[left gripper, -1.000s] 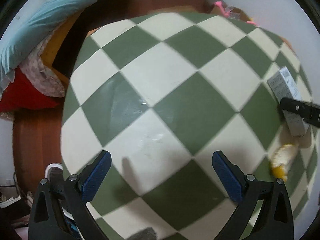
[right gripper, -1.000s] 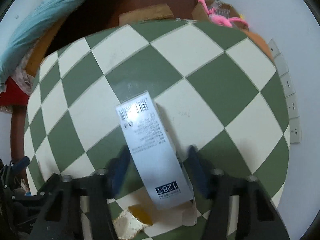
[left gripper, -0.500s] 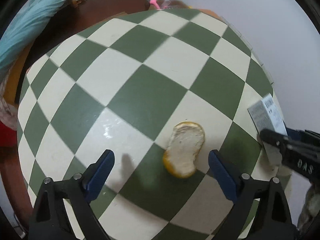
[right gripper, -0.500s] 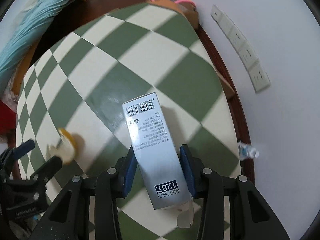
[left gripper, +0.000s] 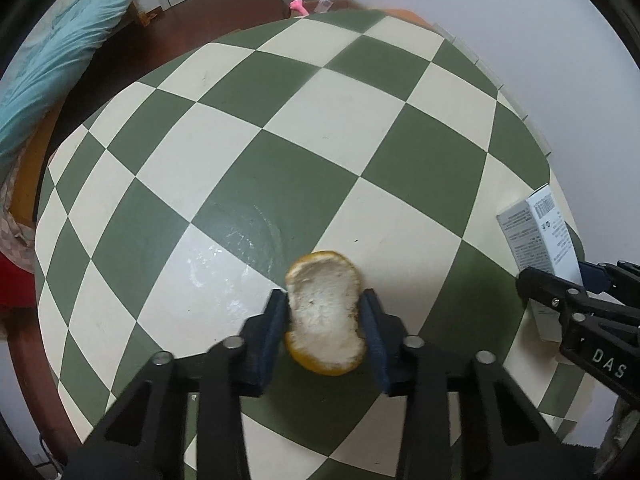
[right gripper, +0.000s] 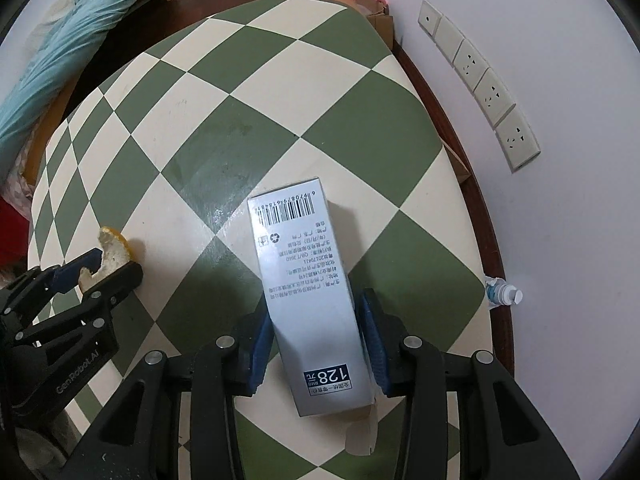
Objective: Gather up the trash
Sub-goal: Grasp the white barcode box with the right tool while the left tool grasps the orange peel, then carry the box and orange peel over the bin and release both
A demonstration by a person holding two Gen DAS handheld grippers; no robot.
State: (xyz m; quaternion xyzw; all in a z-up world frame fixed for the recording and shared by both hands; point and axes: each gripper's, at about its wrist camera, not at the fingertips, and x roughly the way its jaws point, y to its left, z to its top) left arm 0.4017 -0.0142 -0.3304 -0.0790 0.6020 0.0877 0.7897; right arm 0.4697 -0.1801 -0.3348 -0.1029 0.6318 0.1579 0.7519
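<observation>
Checkered tabletop [left gripper: 400, 160]: my left gripper [left gripper: 325, 322] pinches an orange peel [left gripper: 325, 312]; my right gripper [right gripper: 316, 340] clamps a box [right gripper: 308, 292].

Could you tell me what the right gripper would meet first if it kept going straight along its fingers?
Nothing apart from its load: the right gripper is shut on the grey carton. Ahead lies the checkered tabletop, probably met first; depth is unclear.

Your left gripper [left gripper: 324, 322], spread wide a second ago over bare checkered table [left gripper: 320, 128], has now closed its blue pads on the orange peel [left gripper: 325, 314]. Your right gripper [right gripper: 316, 344] has carried the grey box [right gripper: 308, 292] from mid-table toward the table's right edge.
</observation>
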